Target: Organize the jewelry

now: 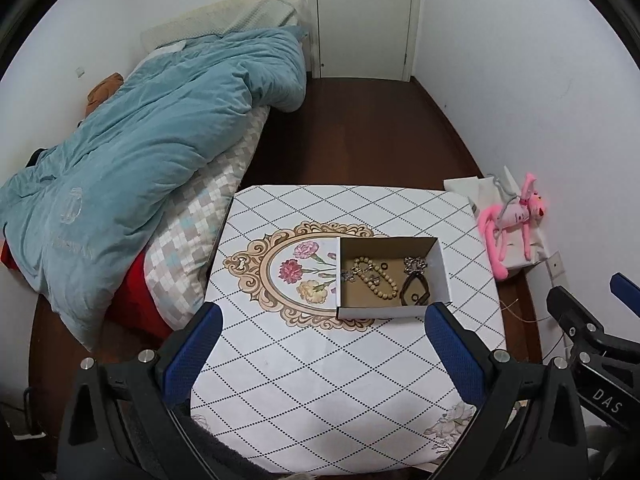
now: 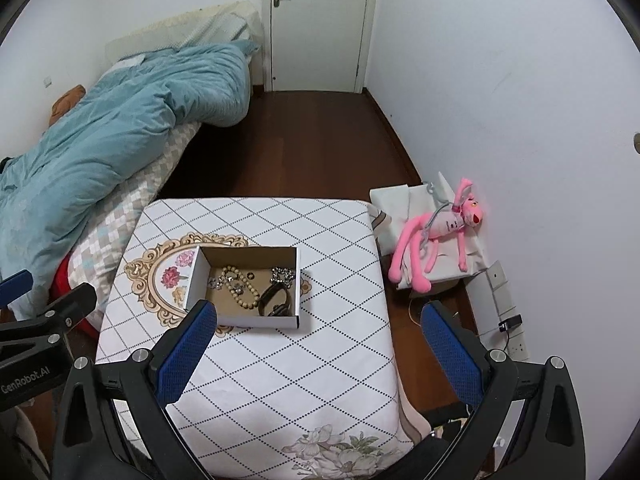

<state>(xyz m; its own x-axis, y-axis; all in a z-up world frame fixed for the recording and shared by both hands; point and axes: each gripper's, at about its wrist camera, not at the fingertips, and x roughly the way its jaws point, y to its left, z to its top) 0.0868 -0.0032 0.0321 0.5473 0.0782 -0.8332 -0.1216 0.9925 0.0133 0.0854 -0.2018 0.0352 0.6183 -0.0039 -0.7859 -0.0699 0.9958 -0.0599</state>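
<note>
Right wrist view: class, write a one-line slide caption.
Open right gripper hovers above a patterned table where a cardboard box holds jewelry.

Box point(image 1: 394, 312) on table point(image 1: 320, 380) (jewelry point(image 1: 376, 280) inside), bed point(image 1: 132, 152) left, plush toy point(image 1: 516, 216) right

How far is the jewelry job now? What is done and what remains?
All the jewelry visible sits mixed in the cardboard box: a bead bracelet, a dark bangle and silver pieces. No jewelry lies loose on the table. Nothing is in hand: the left gripper and right gripper are open, above the table. Sorting inside the box may remain.
</note>
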